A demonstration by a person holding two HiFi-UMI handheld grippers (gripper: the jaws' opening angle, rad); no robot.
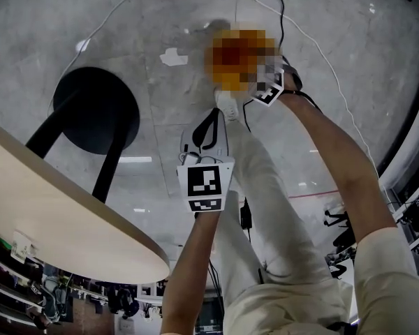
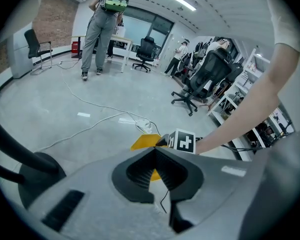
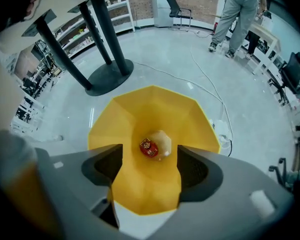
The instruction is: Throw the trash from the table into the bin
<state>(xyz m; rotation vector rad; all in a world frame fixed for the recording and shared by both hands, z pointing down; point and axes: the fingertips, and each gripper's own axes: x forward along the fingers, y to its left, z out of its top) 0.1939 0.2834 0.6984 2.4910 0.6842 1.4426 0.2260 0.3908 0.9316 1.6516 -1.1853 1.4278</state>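
**Trash lies in the bin; both grippers empty**

Only the right gripper view lets us look into the bin [image 3: 140, 109]. Its yellow, many-sided mouth faces straight up at the camera, and its walls narrow towards the bottom, so its long axis is upright, in line with the way that gripper points. The trash [image 3: 155, 145] rests at the very bottom. It is a red wrapper [image 3: 148, 147] whose long axis runs roughly from 10 to 4 o'clock, with a pale wad [image 3: 163, 141] touching it at 2 o'clock. The right gripper [image 3: 150, 156] hangs above the mouth, jaws spread wide with nothing between them.

The left gripper view shows us the bin from the side instead. Only one yellow corner [image 2: 143, 142] peeks past the jaw tips, and we see nothing of the trash there. At 3 o'clock from that corner sits the right gripper's marker cube [image 2: 185, 142], with the forearm [image 2: 240, 119] reaching in from 2 o'clock. The left gripper [image 2: 154, 150] has its jaws clenched, tips meeting, grasping nothing.

In the head view a mosaic hides the bin. That view alone gives us the table [image 1: 77, 222] at 8 o'clock, well apart from the bin, and its black pedestal base [image 1: 98, 107] at 10 o'clock. The left gripper's cube [image 1: 206, 185] is near centre.
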